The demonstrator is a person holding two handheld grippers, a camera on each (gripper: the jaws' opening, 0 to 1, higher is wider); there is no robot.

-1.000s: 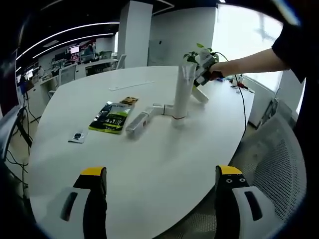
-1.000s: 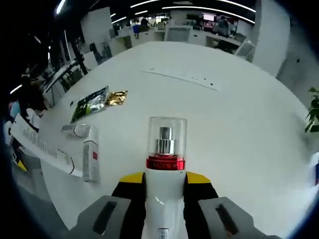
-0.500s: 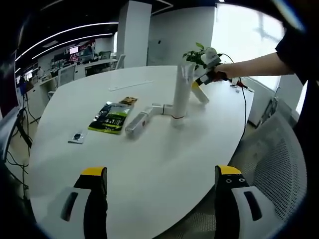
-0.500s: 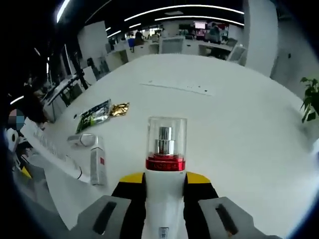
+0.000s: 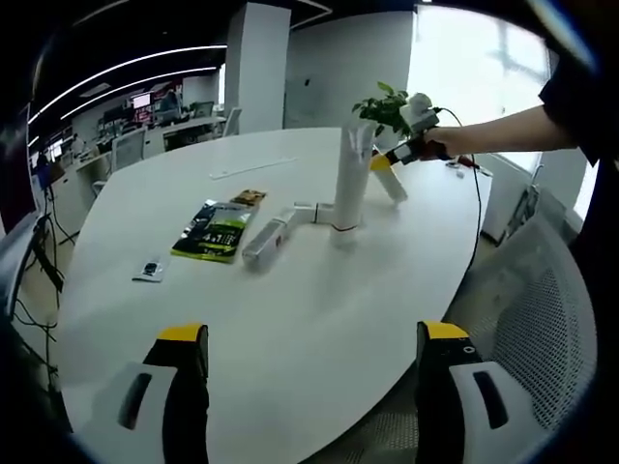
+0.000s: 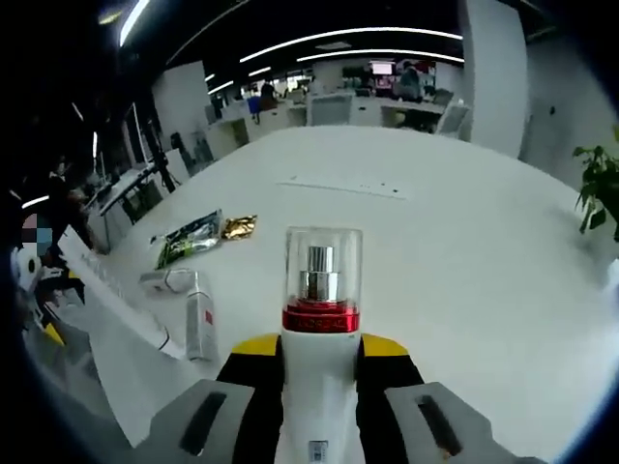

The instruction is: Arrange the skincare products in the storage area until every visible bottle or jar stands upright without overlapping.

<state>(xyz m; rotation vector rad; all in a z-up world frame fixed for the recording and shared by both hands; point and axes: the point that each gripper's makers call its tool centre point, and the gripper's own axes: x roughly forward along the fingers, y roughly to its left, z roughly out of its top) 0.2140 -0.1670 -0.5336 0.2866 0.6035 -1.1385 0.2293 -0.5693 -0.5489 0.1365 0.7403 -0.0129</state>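
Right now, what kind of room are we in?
Most likely an open-plan office. There's a big white meeting table, rows of desks with office chairs behind it, a mesh chair close by, and long ceiling light strips.

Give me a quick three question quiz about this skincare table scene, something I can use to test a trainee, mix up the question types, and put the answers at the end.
1. True or false: the right gripper holds the white pump bottle with the red collar and clear cap between its jaws.
2. Multiple choice: the tall white tube on the white oval table is A) lying flat, B) standing on its end, C) held by the left gripper.
3. Fill in: in the left gripper view, the green and black sachet lies on the table beside a white bottle that is lying ____.

Key: 1 true; 2 B; 3 on its side.
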